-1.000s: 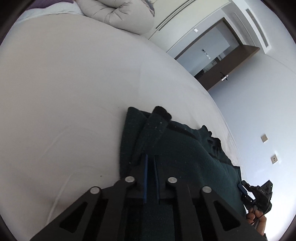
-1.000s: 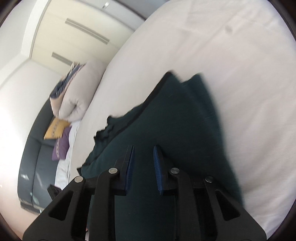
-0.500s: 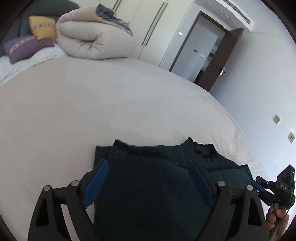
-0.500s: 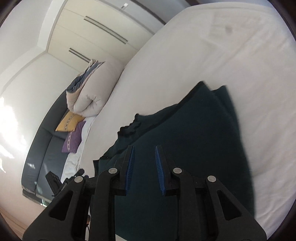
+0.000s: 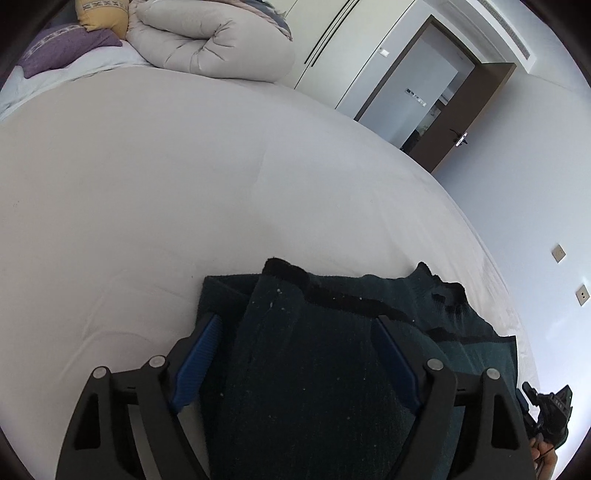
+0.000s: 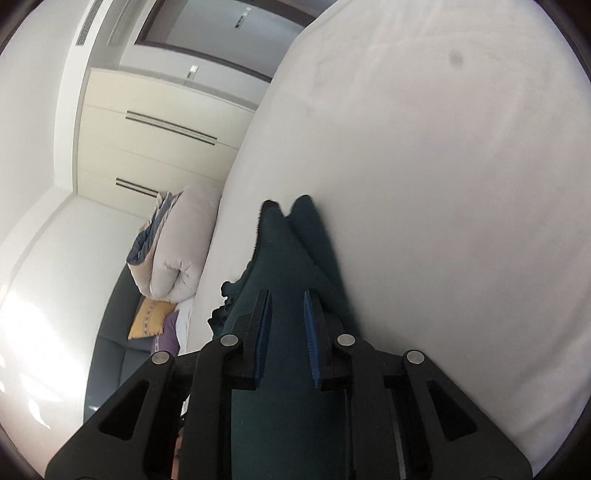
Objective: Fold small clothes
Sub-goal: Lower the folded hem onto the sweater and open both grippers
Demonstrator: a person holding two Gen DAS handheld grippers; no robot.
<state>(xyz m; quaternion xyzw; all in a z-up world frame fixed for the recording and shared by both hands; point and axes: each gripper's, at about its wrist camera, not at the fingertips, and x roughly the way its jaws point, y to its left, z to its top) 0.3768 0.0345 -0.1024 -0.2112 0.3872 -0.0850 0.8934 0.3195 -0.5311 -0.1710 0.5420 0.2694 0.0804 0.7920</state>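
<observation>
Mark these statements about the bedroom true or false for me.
1. The dark green garment lies on a white bed sheet. True.
2. The brown door is shut. False: it stands open.
3. A bundled beige duvet sits at the far end of the bed. True.
4. The cushion next to the purple cushion is red. False: it is a yellow cushion.
</observation>
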